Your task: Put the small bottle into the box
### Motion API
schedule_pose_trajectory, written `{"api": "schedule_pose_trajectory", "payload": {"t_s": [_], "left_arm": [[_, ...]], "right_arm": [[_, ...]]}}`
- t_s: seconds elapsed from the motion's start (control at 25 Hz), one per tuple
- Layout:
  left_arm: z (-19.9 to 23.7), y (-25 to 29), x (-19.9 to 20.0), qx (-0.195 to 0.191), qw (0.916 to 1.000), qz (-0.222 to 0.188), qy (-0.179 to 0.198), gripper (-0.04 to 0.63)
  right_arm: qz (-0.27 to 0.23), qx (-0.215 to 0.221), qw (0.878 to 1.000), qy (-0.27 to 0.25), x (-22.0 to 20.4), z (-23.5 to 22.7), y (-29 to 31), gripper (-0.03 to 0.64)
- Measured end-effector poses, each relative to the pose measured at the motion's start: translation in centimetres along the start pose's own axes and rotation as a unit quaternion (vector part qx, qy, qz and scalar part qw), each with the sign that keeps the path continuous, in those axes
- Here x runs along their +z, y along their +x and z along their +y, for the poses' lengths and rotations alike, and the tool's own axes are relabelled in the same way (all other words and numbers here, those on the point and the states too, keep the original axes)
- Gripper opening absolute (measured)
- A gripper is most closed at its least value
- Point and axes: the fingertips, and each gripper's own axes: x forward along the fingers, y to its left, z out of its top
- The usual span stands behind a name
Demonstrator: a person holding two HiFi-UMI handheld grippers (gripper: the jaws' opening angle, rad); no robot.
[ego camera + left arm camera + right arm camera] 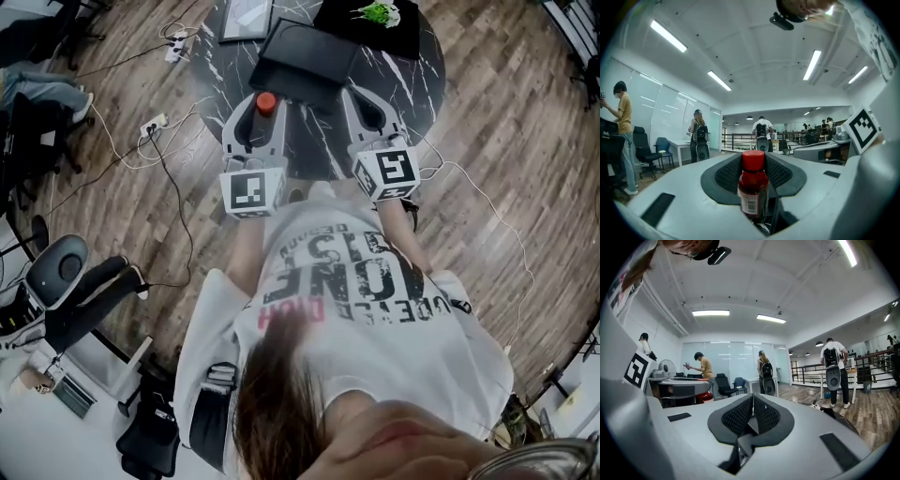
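Left tool pinches the upright small bottle, box on the table just ahead, slightly right; right tool pressed together, empty.

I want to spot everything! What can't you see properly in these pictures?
Left gripper view: label print on the small bottle is too small and blurry.
Head view: the left hand-held gripper hides all but its red cap.
Head view: inside of the box is too dark to read.
Head view: the green thing is tiny, at the top edge.
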Motion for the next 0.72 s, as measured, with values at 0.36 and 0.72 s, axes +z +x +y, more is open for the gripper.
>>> {"api": "schedule_pose_trajectory", "payload": {"t_s": [0.36,0.72], "left_arm": [[-1.4,3.1,0.3,0.012,0.9999,-0.008,-0.003,0.147],[-3.0,3.8,0.0,0.006,1.0,-0.003,0.005,0.147]], "right_arm": [[0.01,0.006,1.0,0.012,-0.8,-3.5,0.3,0.003],[0.006,0.001,0.999,0.032,-1.4,-4.8,-0.6,0.003]]}}
